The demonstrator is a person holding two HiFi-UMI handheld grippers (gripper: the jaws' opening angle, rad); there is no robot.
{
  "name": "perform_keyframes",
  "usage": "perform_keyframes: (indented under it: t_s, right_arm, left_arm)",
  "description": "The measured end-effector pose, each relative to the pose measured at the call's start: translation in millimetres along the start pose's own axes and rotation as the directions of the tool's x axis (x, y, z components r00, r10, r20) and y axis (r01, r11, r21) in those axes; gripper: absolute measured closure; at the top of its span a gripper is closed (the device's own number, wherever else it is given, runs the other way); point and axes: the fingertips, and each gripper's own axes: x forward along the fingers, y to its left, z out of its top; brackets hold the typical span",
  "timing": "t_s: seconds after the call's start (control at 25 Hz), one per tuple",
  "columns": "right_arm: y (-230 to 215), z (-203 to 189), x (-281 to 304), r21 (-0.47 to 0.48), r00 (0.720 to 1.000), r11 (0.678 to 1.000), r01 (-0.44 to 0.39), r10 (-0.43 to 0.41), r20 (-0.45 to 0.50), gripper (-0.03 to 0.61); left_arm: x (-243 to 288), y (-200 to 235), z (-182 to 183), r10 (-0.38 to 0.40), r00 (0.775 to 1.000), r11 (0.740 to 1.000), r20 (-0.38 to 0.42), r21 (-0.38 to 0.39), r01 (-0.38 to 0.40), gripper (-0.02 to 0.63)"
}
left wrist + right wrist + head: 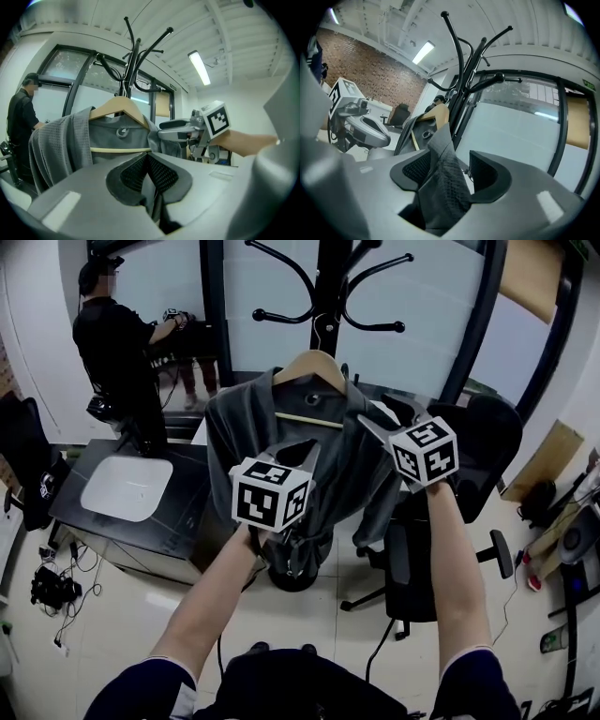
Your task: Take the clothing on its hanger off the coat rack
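The left gripper (148, 157) is seen with its jaws pressed together on a thin fold of the grey jacket (251, 423), which is hung by a wooden hanger (315, 363) on the coat rack (329, 282). The right gripper (451, 158) is held with jaws apart, a jacket fold lying loosely between them.

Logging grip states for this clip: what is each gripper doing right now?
Left gripper: closed, apparently pinching the grey garment.
Right gripper: open, a fold of the garment between its jaws, not clamped.
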Motion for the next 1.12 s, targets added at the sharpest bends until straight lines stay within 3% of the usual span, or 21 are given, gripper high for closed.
perform_keyframes:
  t_s: [0.12,0.52,0.76,1.12]
  right_arm:
    - [-0.6,-6.7,14.9,-0.042,0.995,0.996,-0.078,0.075,-0.057,0.299]
    - [9.4,-14.7,45.9,-0.094,0.946,0.951,-0.295,0.277,-0.166,0.308]
    - [26.6,-19.7,54.1,-0.125,0.934,0.933,-0.337,0.315,-0.169,0.513]
    - [28.5,-17.9,54.5,-0.104,0.939,0.942,-0.320,0.301,-0.166,0.537]
  left_arm:
    - [0.9,-0.8,-3.7,0.008,1.000,1.000,-0.008,-0.001,-0.008,0.601]
    - [-2.2,4.6,-14.3,0.046,0.999,0.999,-0.027,-0.005,-0.046,0.601]
    - [-7.8,10.8,-18.3,0.063,0.998,0.998,-0.028,-0.010,-0.063,0.601]
    - [-17.6,19.2,-18.3,0.074,0.997,0.997,-0.029,-0.014,-0.074,0.601]
